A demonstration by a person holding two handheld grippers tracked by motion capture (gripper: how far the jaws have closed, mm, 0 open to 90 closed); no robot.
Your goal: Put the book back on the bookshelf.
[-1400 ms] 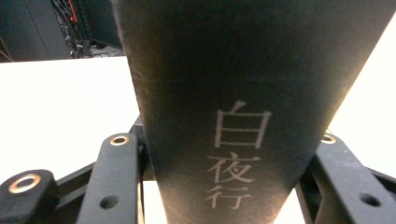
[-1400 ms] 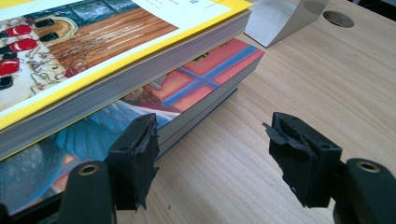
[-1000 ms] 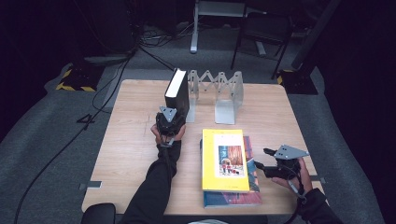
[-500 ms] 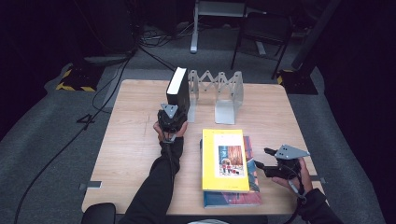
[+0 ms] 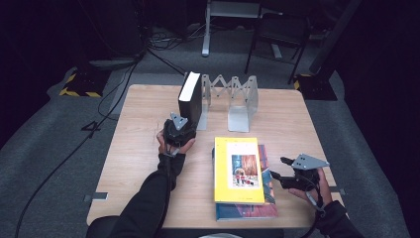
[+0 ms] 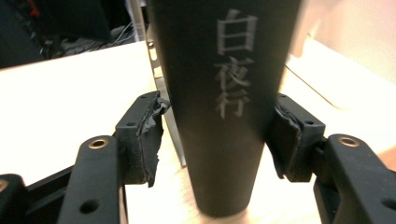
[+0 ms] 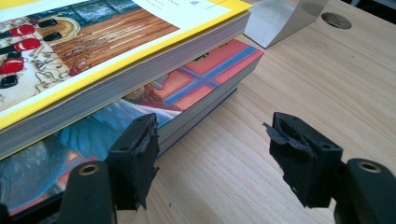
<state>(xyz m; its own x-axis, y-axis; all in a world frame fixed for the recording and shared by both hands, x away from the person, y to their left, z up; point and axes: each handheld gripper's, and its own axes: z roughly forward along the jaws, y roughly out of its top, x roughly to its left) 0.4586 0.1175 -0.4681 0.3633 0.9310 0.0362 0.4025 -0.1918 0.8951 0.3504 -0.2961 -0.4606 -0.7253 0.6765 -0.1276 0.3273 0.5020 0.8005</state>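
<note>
Wooden table (image 5: 138, 148): my left gripper (image 6: 219, 130), jaws just opening, straddles the upright black book (image 5: 190, 96) against the metal rack (image 5: 237, 101). Right gripper (image 7: 212, 154) gapes empty beside stacked books (image 5: 240, 171); bare table left of rack.

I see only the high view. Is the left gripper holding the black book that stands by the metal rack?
Observer: No. The left gripper has just been opening its jaws. The black book is between them, with a clear gap on one side.
Operator: Does the right gripper hold something?
Observer: Nothing. The right gripper is open over the bare table, with one jaw beside the edge of the lower book.
Operator: Is there writing on the black book's spine?
Observer: Yes, pale characters run down it.
</note>
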